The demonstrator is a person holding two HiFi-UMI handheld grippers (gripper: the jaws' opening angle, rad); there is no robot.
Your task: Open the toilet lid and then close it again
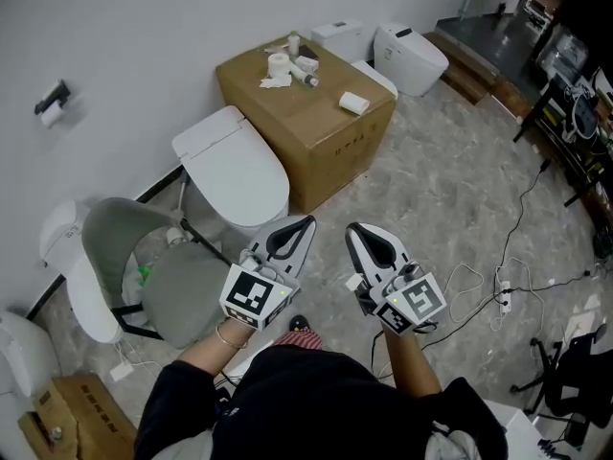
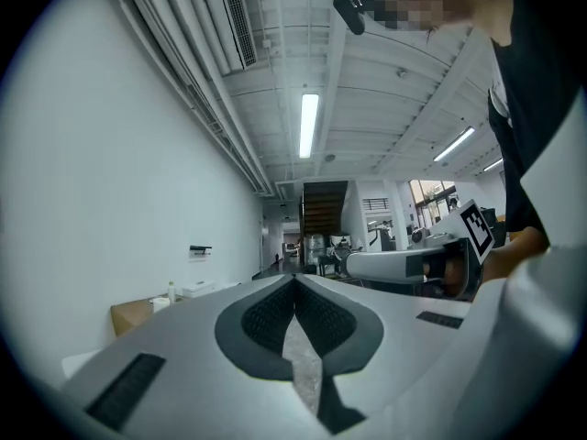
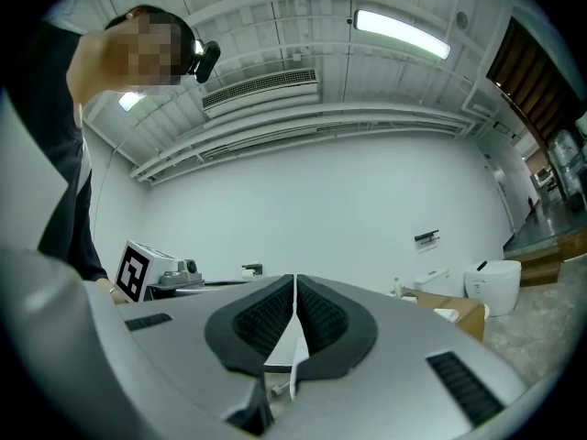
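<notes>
The left tongs point(image 1: 303, 224) and the right tongs point(image 1: 352, 230) are each shaped as a pale grey, pointed shell, lined inside with black ribbed pads point(image 2: 275, 319). Behind each, a white marker cube point(image 1: 254, 295) printed with black squares is mounted. A black top point(image 1: 326, 401) is worn, and a thin bracelet point(image 1: 230, 338) behind the left tongs.

a cardboard box point(image 1: 326, 127) bears a paper roll point(image 1: 278, 63), with a grey chair point(image 1: 187, 300) well apart.

cardboard box point(image 1: 316, 123) just beside toilet lid point(image 1: 237, 169), grey seat point(image 1: 182, 290) near its front
</notes>
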